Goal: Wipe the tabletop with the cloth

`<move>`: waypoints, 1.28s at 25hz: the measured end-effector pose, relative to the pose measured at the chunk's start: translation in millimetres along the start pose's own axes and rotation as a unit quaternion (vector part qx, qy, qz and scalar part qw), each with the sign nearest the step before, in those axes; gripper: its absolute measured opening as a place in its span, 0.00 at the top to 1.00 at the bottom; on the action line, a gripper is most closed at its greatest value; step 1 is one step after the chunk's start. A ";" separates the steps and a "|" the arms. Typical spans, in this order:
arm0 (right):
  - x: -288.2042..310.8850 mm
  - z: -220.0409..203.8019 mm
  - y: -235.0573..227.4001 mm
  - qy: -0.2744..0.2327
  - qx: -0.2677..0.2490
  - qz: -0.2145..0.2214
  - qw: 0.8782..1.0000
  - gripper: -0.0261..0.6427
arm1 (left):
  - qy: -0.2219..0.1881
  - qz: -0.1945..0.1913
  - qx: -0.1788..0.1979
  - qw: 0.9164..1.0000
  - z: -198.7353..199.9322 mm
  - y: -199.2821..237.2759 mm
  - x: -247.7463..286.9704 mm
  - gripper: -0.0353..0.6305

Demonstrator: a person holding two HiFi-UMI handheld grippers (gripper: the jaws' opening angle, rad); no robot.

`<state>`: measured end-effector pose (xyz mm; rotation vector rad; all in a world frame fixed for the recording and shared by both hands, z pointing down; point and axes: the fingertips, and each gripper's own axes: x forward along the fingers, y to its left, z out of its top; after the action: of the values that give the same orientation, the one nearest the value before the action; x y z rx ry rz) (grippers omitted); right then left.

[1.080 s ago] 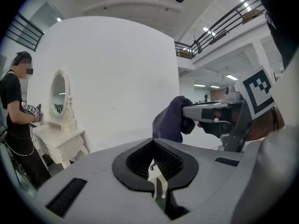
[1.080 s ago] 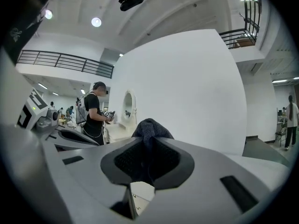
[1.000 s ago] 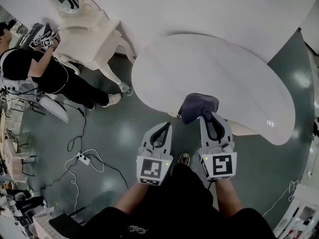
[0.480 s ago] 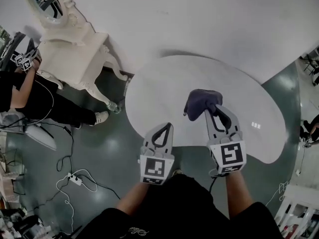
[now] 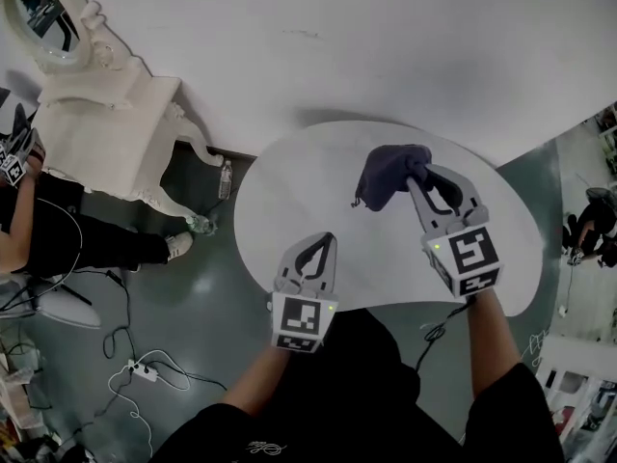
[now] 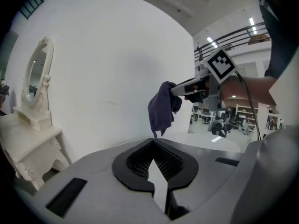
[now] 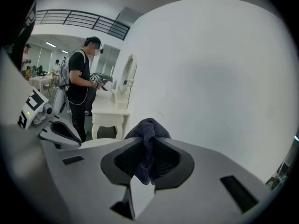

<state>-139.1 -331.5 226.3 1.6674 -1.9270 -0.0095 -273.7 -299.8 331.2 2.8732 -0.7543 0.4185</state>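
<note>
Over the last second both grippers have travelled forward from the table's near edge. The right gripper (image 5: 416, 174) now hangs over the middle of the tabletop (image 5: 299, 177), where a moment ago it was only just crossing the rim. The left gripper (image 5: 322, 240) has come in over the near rim, below and to the side of it. The cloth (image 5: 386, 176) has ridden along, pinched between the right jaws, with a bunched crown ahead of the tips and a loose tail drooping beneath them. From the left gripper view that tail seems to dangle clear of the surface, so wiping has probably not begun — the carry has simply put the cloth where a first stroke could start, once the right gripper lowers it into contact. The left jaws are pressed together with nothing between them, idle. The cloth is dark blue-purple, soft and nubbly like towelling, and crumpled into folds. The tabletop is a smooth, white, rounded slab with a faint sheen, and the jaw pads are black with a fine ribbed grid. Far off the left gripper's side stands a carved cream dressing table (image 5: 106, 128) with an oval mirror (image 5: 43, 13).
</note>
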 end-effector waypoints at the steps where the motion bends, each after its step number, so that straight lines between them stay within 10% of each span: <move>1: 14.2 -2.8 -11.7 0.009 -0.012 0.008 1.000 0.88 | 0.003 -0.001 -0.002 1.000 0.0 1.8 7.3 0.94; 10: 215.9 -116.5 -80.5 0.125 -0.182 0.107 0.970 0.88 | 0.054 0.031 -0.028 0.998 -13.9 18.3 74.2 0.94; 22: 353.3 -245.7 -83.8 0.214 -0.227 0.169 0.935 0.88 | 0.110 0.053 -0.045 0.991 -41.2 30.8 156.2 0.94; 32: 365.9 -252.3 -80.0 0.244 -0.204 0.195 0.928 0.88 | 0.127 0.054 -0.053 0.989 -49.7 29.6 180.1 0.94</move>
<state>24.2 -589.8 558.8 0.8912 -1.6876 0.1378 -149.4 -398.0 434.7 2.6216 -0.8576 0.7177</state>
